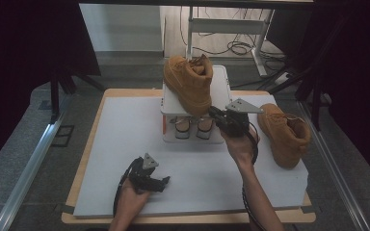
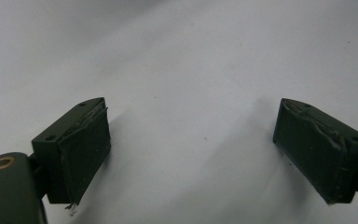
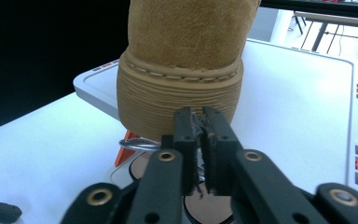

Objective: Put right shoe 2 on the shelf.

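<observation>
A tan suede boot (image 1: pixel 189 82) stands on a white raised platform (image 1: pixel 220 91) at the back middle of the white board. My right gripper (image 1: pixel 215 114) is at the platform's front edge, level with the boot's heel. In the right gripper view that gripper (image 3: pixel 201 116) is shut, its tips just short of the ribbed heel sole of the boot (image 3: pixel 182 93), and nothing shows between the jaws. A second tan boot (image 1: pixel 284 132) stands on the board to the right. My left gripper (image 1: pixel 165 182) rests low at the front; its jaws (image 2: pixel 193 140) are wide open over bare white board.
Under the platform (image 3: pixel 298 102) sit two round tan discs (image 1: pixel 189 126), an orange piece (image 3: pixel 123 151) and a metal ring. The wooden table edge (image 1: pixel 84 159) frames the board. Cables and a metal stand (image 1: pixel 236 45) lie on the floor behind. Dark curtains hang at both sides.
</observation>
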Demonstrator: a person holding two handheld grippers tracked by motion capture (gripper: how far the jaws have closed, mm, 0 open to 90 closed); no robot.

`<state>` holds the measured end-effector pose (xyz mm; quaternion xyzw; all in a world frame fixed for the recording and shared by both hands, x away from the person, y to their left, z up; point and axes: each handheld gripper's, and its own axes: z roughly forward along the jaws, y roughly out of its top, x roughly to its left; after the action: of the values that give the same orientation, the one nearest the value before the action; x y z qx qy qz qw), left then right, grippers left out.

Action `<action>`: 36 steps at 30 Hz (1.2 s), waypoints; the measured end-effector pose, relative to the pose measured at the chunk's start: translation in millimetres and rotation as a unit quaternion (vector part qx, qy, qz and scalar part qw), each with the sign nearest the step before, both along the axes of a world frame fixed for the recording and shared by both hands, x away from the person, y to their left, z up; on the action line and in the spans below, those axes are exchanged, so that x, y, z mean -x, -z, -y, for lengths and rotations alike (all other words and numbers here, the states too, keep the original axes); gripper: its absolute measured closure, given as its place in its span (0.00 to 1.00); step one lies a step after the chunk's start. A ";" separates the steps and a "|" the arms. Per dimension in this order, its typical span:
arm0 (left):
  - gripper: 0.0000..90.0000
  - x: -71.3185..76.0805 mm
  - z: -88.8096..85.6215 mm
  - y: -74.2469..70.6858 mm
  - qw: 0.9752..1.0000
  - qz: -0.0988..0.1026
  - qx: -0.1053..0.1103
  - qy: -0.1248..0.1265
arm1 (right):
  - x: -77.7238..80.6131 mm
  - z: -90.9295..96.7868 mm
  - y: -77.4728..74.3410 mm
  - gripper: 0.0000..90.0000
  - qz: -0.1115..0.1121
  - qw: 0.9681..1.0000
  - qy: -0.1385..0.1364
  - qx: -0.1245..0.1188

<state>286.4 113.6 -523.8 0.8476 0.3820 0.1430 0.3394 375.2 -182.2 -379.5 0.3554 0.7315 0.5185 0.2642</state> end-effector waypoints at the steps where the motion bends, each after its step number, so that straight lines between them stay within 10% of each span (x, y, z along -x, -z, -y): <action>1: 0.12 0.0 0.0 0.0 1.000 0.000 0.000 0.000 | -0.5 -0.4 0.7 0.97 -0.001 1.000 -0.002 0.001; 36: 0.12 0.0 0.5 0.4 1.000 0.001 0.004 -0.003 | -3.2 -46.6 2.5 0.96 0.005 0.998 -0.057 0.016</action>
<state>286.4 113.1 -524.2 0.8452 0.3845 0.1434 0.3424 378.4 -135.6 -382.0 0.3064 0.7573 0.5228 0.2435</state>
